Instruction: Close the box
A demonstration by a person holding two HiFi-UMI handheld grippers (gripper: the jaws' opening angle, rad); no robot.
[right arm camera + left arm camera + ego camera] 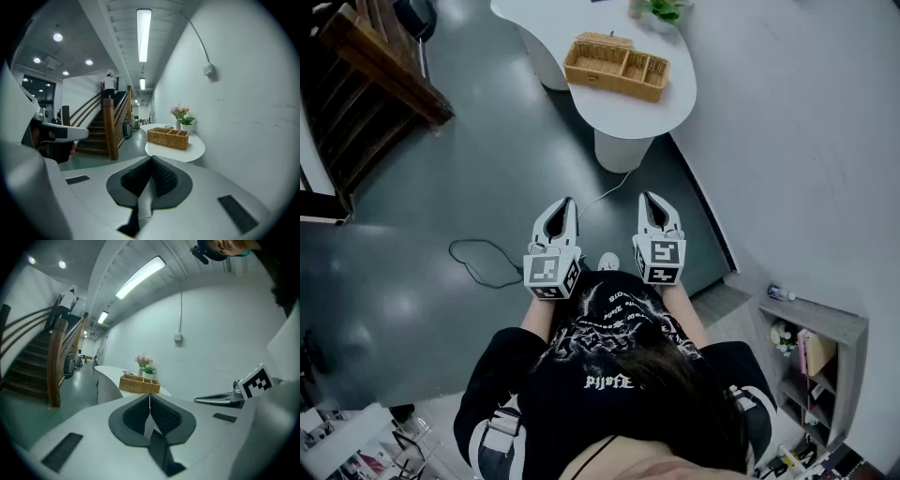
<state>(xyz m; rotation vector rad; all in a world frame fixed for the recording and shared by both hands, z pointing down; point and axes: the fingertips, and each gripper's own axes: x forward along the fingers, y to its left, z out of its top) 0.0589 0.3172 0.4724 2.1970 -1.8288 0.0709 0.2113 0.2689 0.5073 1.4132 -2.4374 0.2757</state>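
Table [614, 114], one, white, bears one wicker box [617, 67] near its rounded near end, well apart from two tools. Print on the person's shirt [609, 356] cannot be read. Left tool [568, 202] and right tool [646, 199] are each fully closed, holding nothing. One plant [666, 8] stands at the table's far edge.

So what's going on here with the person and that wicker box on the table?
A person holds a left tool and a right tool out in front, both shut and empty. The wicker box sits on the white table ahead, well clear of both tools. Neither tool touches it, so closing it has not begun.
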